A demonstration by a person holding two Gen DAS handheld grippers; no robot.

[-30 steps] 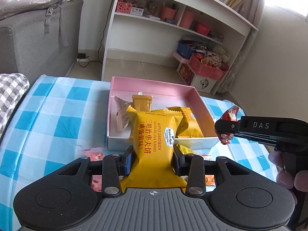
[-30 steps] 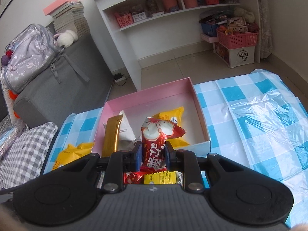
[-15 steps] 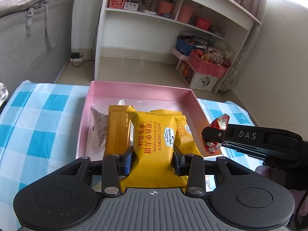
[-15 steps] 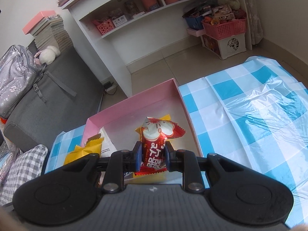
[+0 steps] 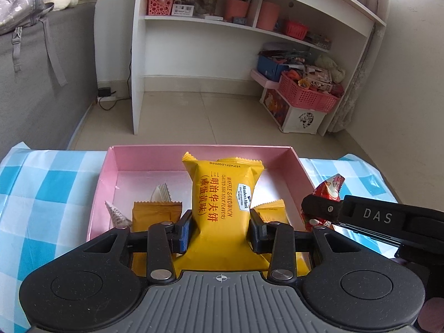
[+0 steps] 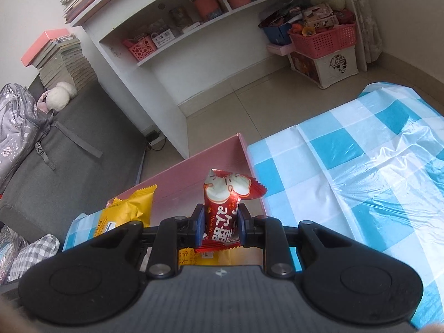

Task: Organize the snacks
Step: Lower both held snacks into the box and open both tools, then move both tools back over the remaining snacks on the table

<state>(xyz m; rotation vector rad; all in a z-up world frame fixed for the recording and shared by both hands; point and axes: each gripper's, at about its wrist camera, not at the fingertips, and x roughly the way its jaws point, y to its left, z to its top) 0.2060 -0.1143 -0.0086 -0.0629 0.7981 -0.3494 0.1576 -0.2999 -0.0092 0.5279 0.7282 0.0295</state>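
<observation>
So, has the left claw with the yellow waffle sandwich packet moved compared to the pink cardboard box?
Yes. The left claw carried the yellow waffle sandwich packet forward over the pink cardboard box; it was before the near wall earlier.

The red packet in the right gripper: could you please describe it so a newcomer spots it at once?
Find the pink box on the blue checked tablecloth. Over its right wall, the right gripper pinches the red packet. Its neighbours are yellow; it alone is red, white-topped.

Daylight, soft shadows; glare on plastic tablecloth right of pink box; fisheye bends edges, pics sharp.
</observation>
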